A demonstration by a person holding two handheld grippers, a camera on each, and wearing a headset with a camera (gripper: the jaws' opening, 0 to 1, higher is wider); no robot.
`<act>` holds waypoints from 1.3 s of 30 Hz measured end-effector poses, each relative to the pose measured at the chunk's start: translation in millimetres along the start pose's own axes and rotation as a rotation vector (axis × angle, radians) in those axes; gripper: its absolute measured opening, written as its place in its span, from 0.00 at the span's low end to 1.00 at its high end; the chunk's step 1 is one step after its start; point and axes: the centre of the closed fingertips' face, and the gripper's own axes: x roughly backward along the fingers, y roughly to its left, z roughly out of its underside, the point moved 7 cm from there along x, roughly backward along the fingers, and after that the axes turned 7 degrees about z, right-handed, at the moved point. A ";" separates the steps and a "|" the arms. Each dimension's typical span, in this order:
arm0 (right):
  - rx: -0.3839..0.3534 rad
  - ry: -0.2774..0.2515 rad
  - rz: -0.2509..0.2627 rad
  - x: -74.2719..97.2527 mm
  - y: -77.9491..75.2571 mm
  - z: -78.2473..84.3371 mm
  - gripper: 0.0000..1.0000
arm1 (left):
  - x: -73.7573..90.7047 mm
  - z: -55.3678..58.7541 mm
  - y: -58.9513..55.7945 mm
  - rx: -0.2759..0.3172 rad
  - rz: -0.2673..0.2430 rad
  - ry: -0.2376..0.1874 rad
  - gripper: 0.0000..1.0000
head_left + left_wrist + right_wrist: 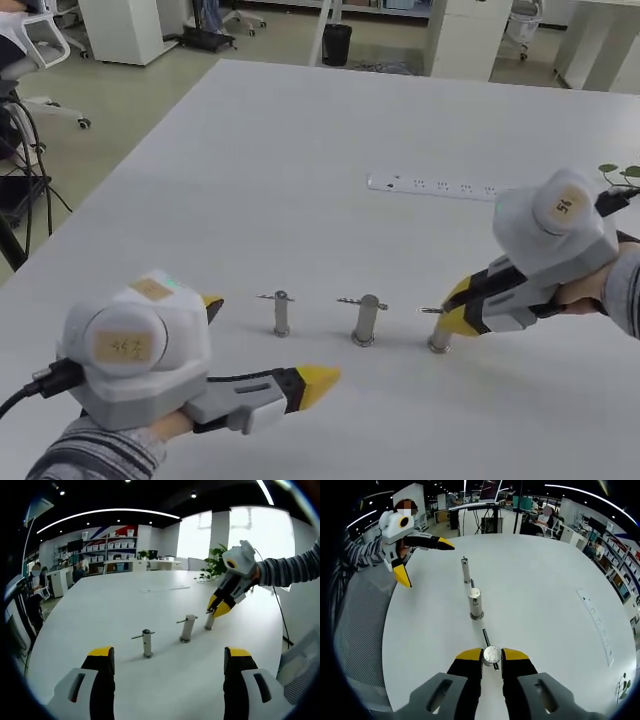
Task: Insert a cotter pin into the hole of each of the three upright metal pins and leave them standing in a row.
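White workbench [300,150]: three upright silver metal pins [366,320] in a row.
Right gripper [448,305] clamped on nearest pin [492,654], thin cotter pin [484,636] poking past its jaws; left gripper [169,655] wide, empty.

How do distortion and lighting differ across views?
Head view: undistorted, faint shadows by the short steel pins. Left gripper view: fisheye bows the white table; bright windows blow out behind the right gripper. Right gripper view: the nearest pin glares on top.

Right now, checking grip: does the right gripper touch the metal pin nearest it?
Touching. Right gripper view: right gripper pinches the metal pin from both sides.
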 end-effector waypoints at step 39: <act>-0.524 -0.348 0.334 36.1 66.5 0.8 0.68 | 2.7 -7.8 2.1 -0.019 -0.046 -0.015 0.90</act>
